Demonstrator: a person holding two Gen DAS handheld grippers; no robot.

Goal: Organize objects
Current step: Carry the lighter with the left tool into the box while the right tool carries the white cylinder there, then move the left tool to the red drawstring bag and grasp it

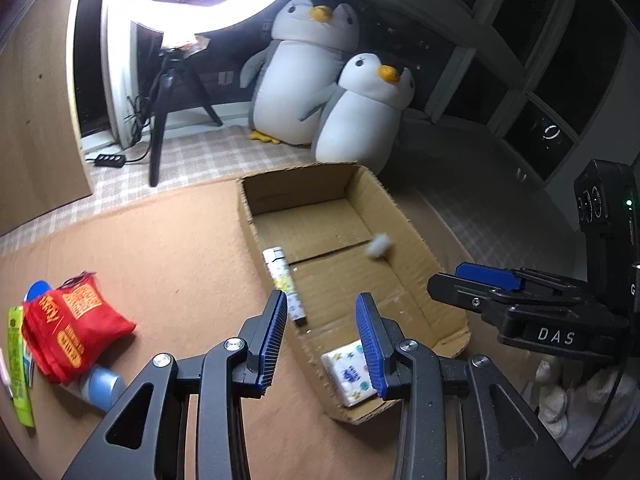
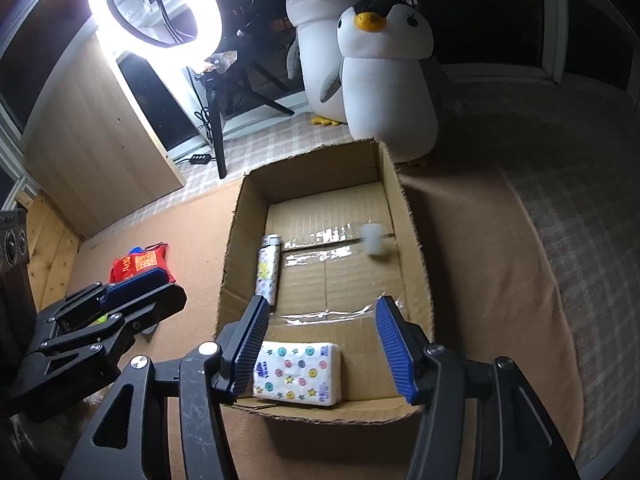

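An open cardboard box [image 1: 404, 220] [image 2: 234, 248] lies on a tan mat. Inside it are a patterned tube [image 1: 282, 276] [image 2: 267, 272] along the left wall, a star-printed tissue pack [image 1: 346, 374] [image 2: 298, 374] at the near end, and a small blurred white lump [image 1: 380, 245] [image 2: 374, 240] by the right wall. My left gripper [image 1: 324, 340] hangs open over the box's near left edge, nothing between its pads. My right gripper [image 2: 322, 348] stands open above the tissue pack, holding nothing. On the mat to the left sit a red snack bag [image 1: 68, 328] [image 2: 140, 264], a blue bottle [image 1: 102, 388] and a green packet [image 1: 18, 368].
Two plush penguins [image 1: 304, 80] [image 2: 384, 72] stand behind the box. A ring light on a black tripod [image 1: 168, 92] [image 2: 216, 120] and a power strip [image 1: 110, 159] are at the back left, beside a wooden panel [image 2: 100, 136]. Plaid cloth [image 2: 580, 208] surrounds the mat.
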